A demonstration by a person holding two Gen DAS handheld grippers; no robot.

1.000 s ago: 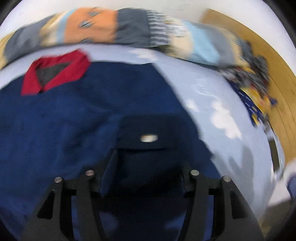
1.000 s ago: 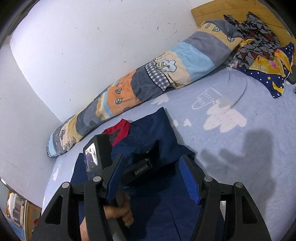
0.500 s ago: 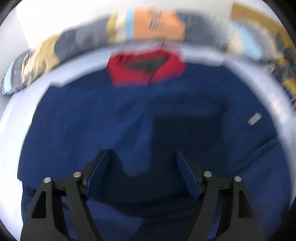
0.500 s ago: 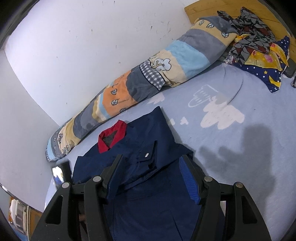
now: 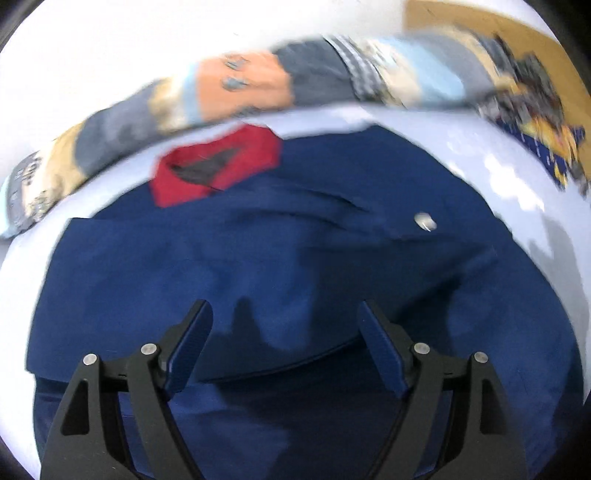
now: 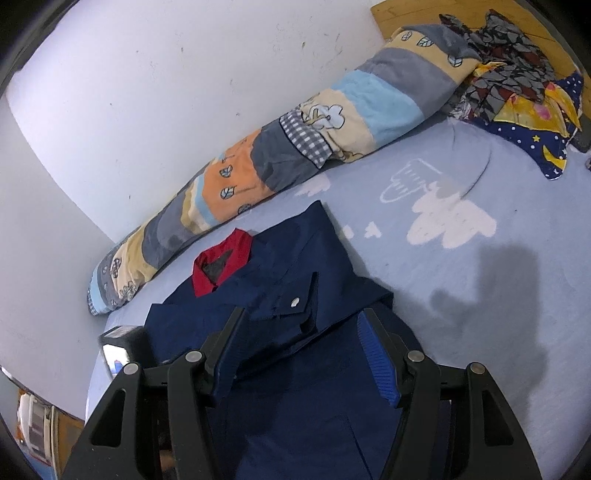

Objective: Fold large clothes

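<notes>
A navy jacket (image 5: pixel 295 258) with a red collar (image 5: pixel 218 166) lies spread on the light blue bed sheet (image 6: pixel 480 295), a sleeve folded across its chest. My left gripper (image 5: pixel 284 310) hovers over the jacket's middle; its jaws are opening and nothing is between them. In the right wrist view the same jacket (image 6: pixel 295 387) and its collar (image 6: pixel 221 264) lie below my right gripper (image 6: pixel 302 314), which stands open over the pocket flap (image 6: pixel 295 302) and holds nothing. The left unit's black housing (image 6: pixel 125 343) shows at the jacket's left edge.
A long patchwork pillow (image 6: pixel 295 155) lies along the white wall behind the jacket. A heap of patterned clothes (image 6: pixel 517 85) sits at the far right near a wooden board (image 6: pixel 406 14). Cloud prints (image 6: pixel 450 221) mark the bare sheet to the right.
My left gripper let go of the jacket's fold, widened its jaws and drew off from the pocket flap to the jacket's left side. The right gripper stayed put.
</notes>
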